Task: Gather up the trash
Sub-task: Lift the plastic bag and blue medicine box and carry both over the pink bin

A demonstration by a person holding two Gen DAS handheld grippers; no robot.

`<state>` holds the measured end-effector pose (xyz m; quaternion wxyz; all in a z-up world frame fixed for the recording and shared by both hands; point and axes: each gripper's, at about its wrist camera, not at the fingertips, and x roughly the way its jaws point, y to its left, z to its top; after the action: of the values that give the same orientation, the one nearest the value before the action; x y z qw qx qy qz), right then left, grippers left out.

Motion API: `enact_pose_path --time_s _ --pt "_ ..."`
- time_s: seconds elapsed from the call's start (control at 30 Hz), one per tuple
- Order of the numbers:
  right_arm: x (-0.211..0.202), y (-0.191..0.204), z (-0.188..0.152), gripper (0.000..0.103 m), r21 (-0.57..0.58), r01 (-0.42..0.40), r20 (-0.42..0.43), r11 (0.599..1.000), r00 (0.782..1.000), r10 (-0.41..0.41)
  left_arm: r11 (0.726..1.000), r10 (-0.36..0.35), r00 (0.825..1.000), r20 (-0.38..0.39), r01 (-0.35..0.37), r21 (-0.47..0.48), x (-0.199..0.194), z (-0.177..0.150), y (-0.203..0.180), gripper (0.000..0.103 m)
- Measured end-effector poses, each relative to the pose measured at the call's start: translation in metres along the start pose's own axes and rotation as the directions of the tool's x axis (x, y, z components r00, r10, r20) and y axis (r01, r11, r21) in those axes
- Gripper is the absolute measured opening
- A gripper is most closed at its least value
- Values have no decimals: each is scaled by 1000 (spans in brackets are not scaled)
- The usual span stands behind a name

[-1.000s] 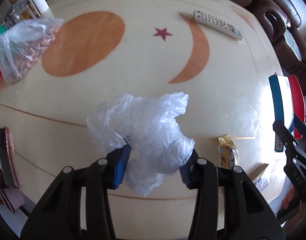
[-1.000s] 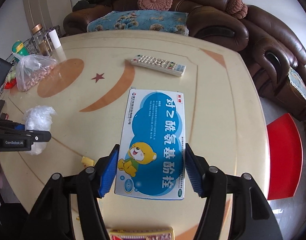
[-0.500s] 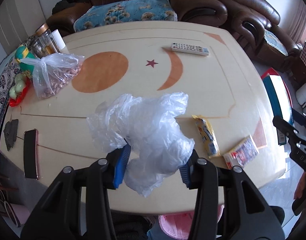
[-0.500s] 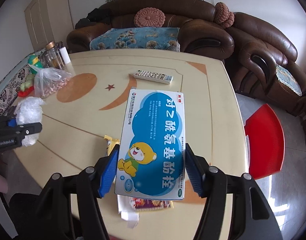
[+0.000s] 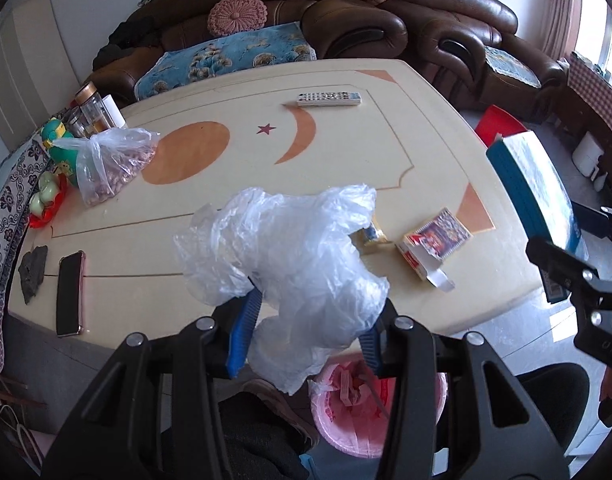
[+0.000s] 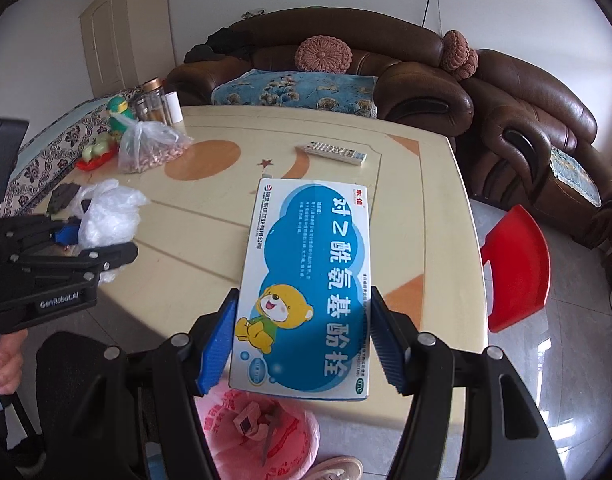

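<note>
Left gripper [image 5: 306, 338] jaws pinching a crumpled plastic bag [image 5: 293, 264], right gripper [image 6: 301, 338] jaws pinching a blue medicine box [image 6: 306, 280], both above a pink-lined bin [image 6: 261, 436] beside the tabletop [image 5: 346, 160]

Crumpled clear plastic bag [image 5: 301, 268] bulges between the left claw's pads; flat blue medicine box [image 6: 306, 284] lies lengthwise between the right claw's pads.
</note>
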<state>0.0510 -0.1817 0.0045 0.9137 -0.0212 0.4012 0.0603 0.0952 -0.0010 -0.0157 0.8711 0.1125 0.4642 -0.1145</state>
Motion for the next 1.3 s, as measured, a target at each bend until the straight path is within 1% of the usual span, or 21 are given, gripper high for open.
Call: enact_pose_path --time_s 0.13,0.3,0.43,0.5,0.57,0.63,0.73,0.9,1.0,1.17,1.3 --pt "-13 3 -25 61 10 -11 -12 1000 1000 11 999 9 1000 11 -9 36 -6 -14 -11 44" --pt "-22 6 -48 61 11 -10 -27 1000 1000 11 998 4 1000 15 -5 67 -9 -33 -22 44" --pt "-27 9 -66 61 19 -19 -39 1000 999 19 995 -17 1000 17 15 100 -11 -51 -32 44" --pt "-27 10 -76 61 25 -17 -47 1000 999 18 992 -30 1000 4 30 119 -7 -61 -37 44" --pt "-23 11 -85 61 36 -28 -66 999 997 30 990 -41 999 -32 45 133 0 -71 -41 44" --pt "-17 11 -91 61 47 -37 -81 998 996 40 990 -61 996 -60 68 122 8 -79 -42 44" --pt "-10 14 -102 61 56 -48 -106 997 993 54 989 -82 993 -81 91 119 14 -88 -44 44" --pt "4 22 -118 61 61 -71 -147 996 986 80 981 -129 985 -118 144 130 27 -104 -49 44" --pt "14 24 -128 61 73 -86 -172 994 980 97 976 -161 974 -157 181 121 41 -116 -50 44" --pt "31 26 -141 61 90 -107 -211 990 969 124 973 -176 956 -234 205 105 67 -136 -53 44" --pt "49 30 -154 61 105 -119 -254 987 957 142 970 -193 941 -279 226 91 84 -149 -54 44"
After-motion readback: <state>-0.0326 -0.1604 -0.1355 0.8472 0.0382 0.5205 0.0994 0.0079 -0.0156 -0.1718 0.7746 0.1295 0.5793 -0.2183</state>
